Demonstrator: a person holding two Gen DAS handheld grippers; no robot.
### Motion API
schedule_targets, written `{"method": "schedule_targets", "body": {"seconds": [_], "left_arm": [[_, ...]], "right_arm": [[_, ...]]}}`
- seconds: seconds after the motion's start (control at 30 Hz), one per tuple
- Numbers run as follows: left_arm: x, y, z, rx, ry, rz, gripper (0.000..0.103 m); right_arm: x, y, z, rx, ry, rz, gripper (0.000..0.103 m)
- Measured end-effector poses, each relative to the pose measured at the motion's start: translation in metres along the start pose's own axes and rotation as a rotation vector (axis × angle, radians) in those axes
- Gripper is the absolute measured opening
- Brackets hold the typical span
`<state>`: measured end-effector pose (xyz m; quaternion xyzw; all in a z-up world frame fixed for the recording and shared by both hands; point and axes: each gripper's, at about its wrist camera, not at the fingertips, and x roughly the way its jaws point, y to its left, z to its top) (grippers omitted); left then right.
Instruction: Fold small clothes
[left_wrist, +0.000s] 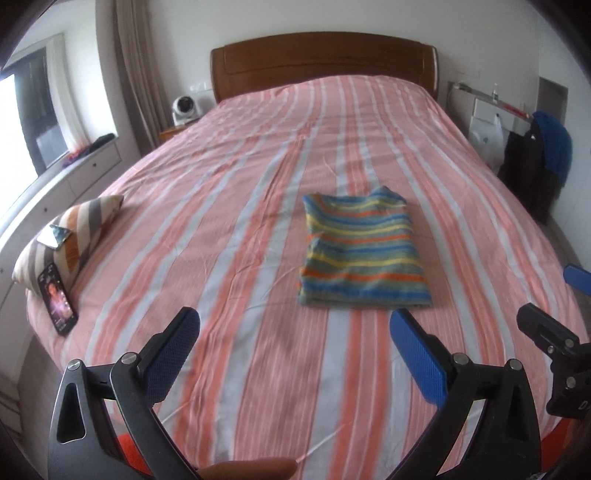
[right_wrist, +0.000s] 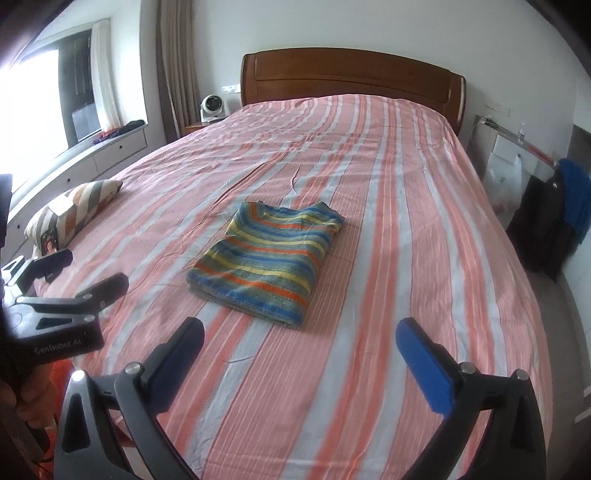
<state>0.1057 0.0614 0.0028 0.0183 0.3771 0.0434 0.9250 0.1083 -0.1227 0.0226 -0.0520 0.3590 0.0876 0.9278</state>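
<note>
From the left wrist, the left gripper hangs over the foot of the bed, its fingers spread wide with nothing between them, only striped bedspread below. The folded shirt, striped in blue, yellow, orange and green, lies flat on the bed at about 1 o'clock from the gripper, just beyond the fingertips and clear of them. Its neckline faces the headboard at 12 o'clock. At 9 o'clock a striped pillow sits near the bed's edge with one phone lying on top of it and a second phone leaning against its near end, screen lit. The right gripper shows at 3 o'clock, partly cut by the frame. A small fan stands at 11 o'clock beside the headboard, and dark and blue clothes hang at 2 o'clock.

From the right wrist, the right gripper also has its fingers apart and empty over the bedspread. The shirt lies at 11 o'clock from it, near but not touching, turned at a slant in this view. The left gripper shows at 9 o'clock, its fingers parted, beside the pillow.
</note>
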Motion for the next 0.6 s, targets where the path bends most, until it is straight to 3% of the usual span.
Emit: {"method": "schedule_targets", "body": {"seconds": [0.27,0.43,0.6], "left_arm": [[-0.011,0.002,-0.005,-0.022,0.013,0.031,0.103],[-0.022,0.009,-0.007,-0.06,-0.01,-0.024,0.103],[-0.033,0.005,-0.007,-0.037,-0.052,-0.002,0.103]], "right_arm": [[-0.015,0.002,-0.005,-0.001,-0.001,-0.011,0.102],[-0.021,0.004,-0.009,-0.02,-0.009,-0.038,0.102],[-0.026,0.005,-0.009,-0.011,-0.023,-0.022,0.102]]}}
